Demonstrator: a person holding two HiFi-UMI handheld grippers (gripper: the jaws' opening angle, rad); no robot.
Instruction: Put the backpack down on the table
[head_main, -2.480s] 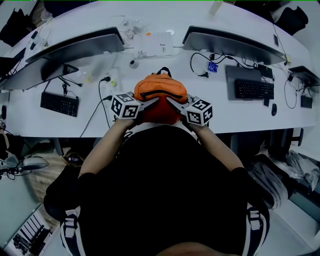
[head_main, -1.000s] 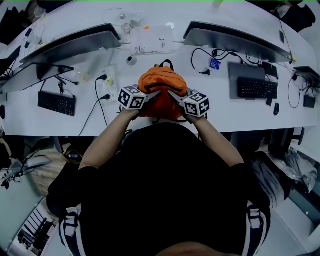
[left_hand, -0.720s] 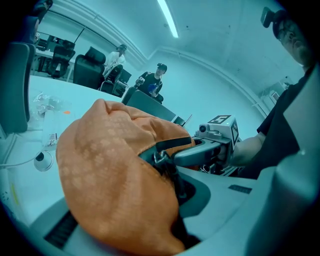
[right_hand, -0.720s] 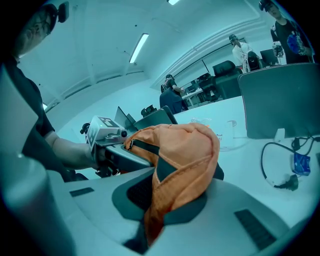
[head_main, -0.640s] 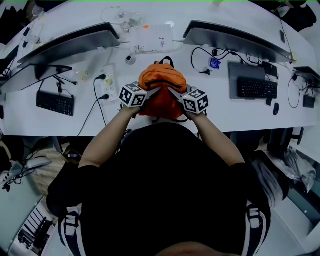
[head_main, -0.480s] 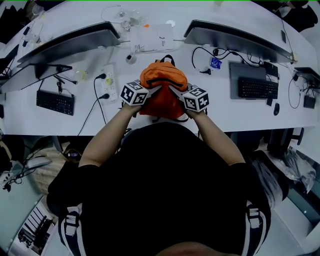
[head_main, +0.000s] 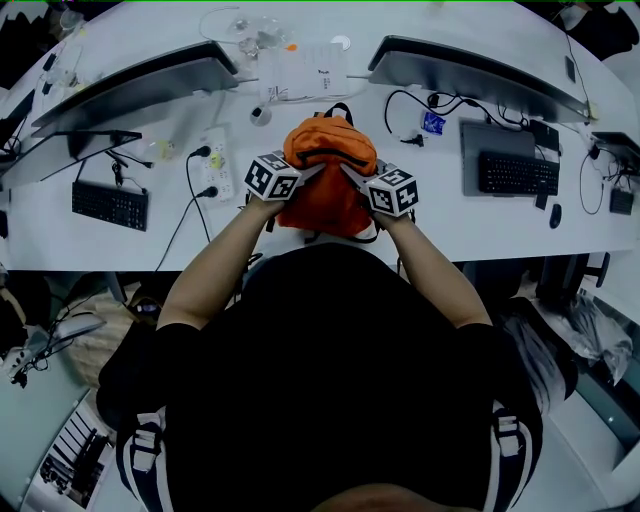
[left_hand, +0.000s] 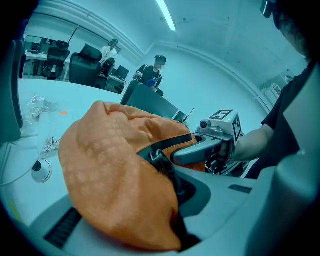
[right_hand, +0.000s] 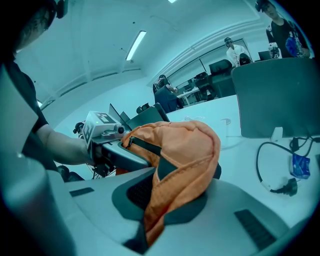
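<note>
An orange backpack (head_main: 328, 168) with black straps is over the white table (head_main: 470, 225), between the two monitors and close to the front edge. In the head view I cannot tell whether its base touches the table. My left gripper (head_main: 308, 173) is shut on the fabric of its left side, and my right gripper (head_main: 352, 174) is shut on the right side. In the left gripper view the backpack (left_hand: 110, 170) bulges out of the closed jaws, with the right gripper (left_hand: 197, 150) across from it. The right gripper view shows the backpack's fabric (right_hand: 187, 150) pinched the same way, and the left gripper (right_hand: 127, 156) beyond.
Two monitors (head_main: 130, 85) (head_main: 470, 75) stand at the back. Keyboards (head_main: 108, 204) (head_main: 518, 172) lie left and right. A power strip (head_main: 217, 165) with cables lies left of the backpack, papers (head_main: 300, 75) behind it, a black cable (head_main: 400, 115) to its right. People sit at far desks (right_hand: 167, 92).
Both grippers and the backpack have moved farther over the table, away from the person's body, and lower. The grips have not changed.
</note>
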